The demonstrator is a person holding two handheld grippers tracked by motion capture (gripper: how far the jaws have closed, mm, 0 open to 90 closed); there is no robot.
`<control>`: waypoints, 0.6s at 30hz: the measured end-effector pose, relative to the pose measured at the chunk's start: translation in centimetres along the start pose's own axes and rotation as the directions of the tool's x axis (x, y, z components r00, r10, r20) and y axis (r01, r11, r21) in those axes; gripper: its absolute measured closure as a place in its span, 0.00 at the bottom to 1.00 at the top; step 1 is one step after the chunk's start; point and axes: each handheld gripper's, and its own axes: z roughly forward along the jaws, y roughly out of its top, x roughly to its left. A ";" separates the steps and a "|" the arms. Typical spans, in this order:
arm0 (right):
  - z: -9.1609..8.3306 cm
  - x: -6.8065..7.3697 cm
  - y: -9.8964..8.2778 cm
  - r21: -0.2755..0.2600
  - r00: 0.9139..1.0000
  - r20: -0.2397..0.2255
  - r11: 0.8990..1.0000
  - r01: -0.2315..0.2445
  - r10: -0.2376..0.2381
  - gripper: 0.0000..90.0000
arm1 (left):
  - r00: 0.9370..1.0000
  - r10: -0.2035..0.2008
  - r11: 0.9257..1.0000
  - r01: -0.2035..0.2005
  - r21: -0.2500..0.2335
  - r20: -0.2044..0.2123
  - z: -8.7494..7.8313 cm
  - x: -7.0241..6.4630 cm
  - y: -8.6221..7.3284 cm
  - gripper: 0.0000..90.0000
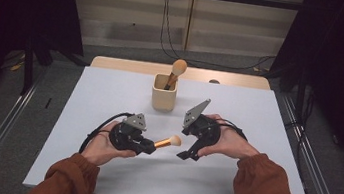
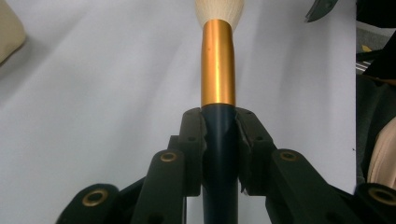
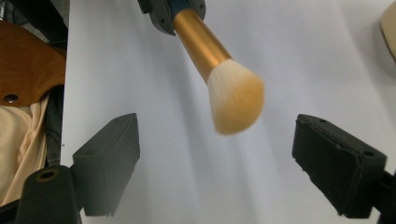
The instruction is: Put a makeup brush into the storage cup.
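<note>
Gold-banded brush [image 1: 168, 141]: held level above the white table [image 1: 106, 118] by its dark handle, bristle head pointing toward the right gripper.
Left gripper [image 1: 146, 146]: clenched on the brush handle.
Right gripper [image 1: 188, 152]: jaws spread wide, nothing grasped; the bristle head is seen just ahead of them.
Done: one brush [image 1: 175, 73] is already stood in the beige cup [image 1: 163, 99].
Left: the held brush is judged not yet placed in the cup; a handover or direct drop-in is still needed.

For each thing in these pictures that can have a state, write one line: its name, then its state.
Left gripper: shut on held brush.
Held brush: clamped by its dark handle, bristles toward right gripper.
Right gripper: open, nothing between its jaws.
Cup: upright.
Second brush: in cup, bristles up.
</note>
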 end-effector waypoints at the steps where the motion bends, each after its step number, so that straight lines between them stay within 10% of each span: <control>1: -0.1 0.0 -0.2 -0.010 1.000 0.002 1.000 -0.013 0.013 0.16 | 1.000 -0.003 1.000 0.003 -0.006 -0.003 -0.2 0.1 -0.1 0.83; 18: -1.0 0.7 -2.9 -0.163 0.990 0.049 0.979 -0.125 0.134 0.04 | 0.999 -0.051 0.990 0.049 -0.132 -0.010 -1.9 0.0 -1.6 0.83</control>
